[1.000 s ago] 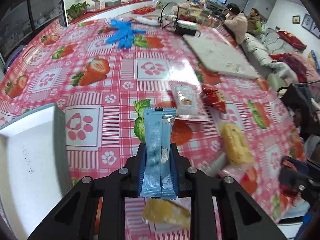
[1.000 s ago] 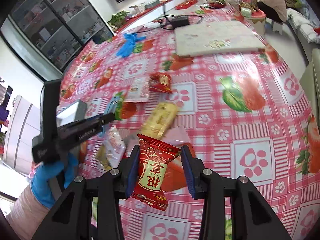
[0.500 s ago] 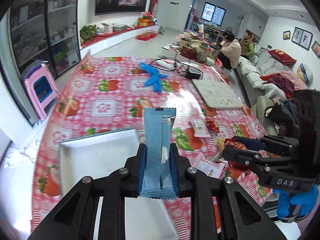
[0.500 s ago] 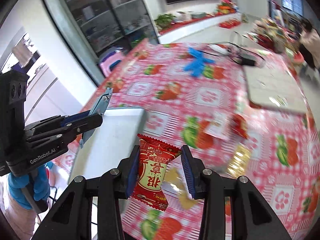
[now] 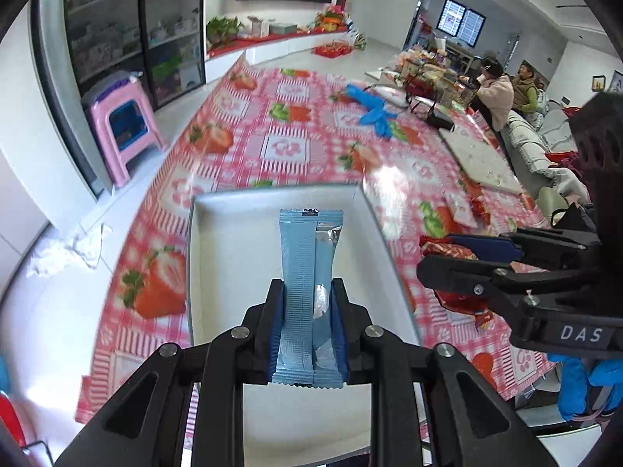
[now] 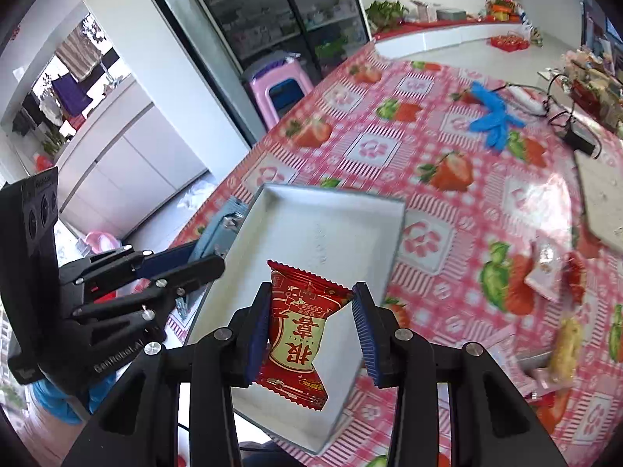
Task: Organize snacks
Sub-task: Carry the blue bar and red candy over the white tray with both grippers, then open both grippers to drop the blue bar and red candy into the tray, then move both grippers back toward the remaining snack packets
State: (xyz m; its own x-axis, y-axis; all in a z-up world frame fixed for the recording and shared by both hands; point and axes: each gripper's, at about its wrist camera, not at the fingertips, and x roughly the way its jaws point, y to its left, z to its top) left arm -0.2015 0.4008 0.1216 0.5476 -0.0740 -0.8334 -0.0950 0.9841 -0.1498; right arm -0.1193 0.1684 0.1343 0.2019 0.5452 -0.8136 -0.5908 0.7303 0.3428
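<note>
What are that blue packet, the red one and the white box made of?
Blue packet: likely matte plastic film, ribbed, with a shiny silver fold. Red packet: glossy printed film with crimped zigzag ends. White box: smooth, matte, thin-walled, perhaps card or plastic.

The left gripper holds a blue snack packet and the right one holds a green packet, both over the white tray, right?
Not quite. The right gripper holds a red packet, not green; the right wrist view shows it. The left gripper does hold a blue snack packet, both over the white tray.

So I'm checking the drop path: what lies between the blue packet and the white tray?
Nothing: in the left wrist view the blue packet, clamped in the left gripper, hangs over the white tray's bare floor.
</note>
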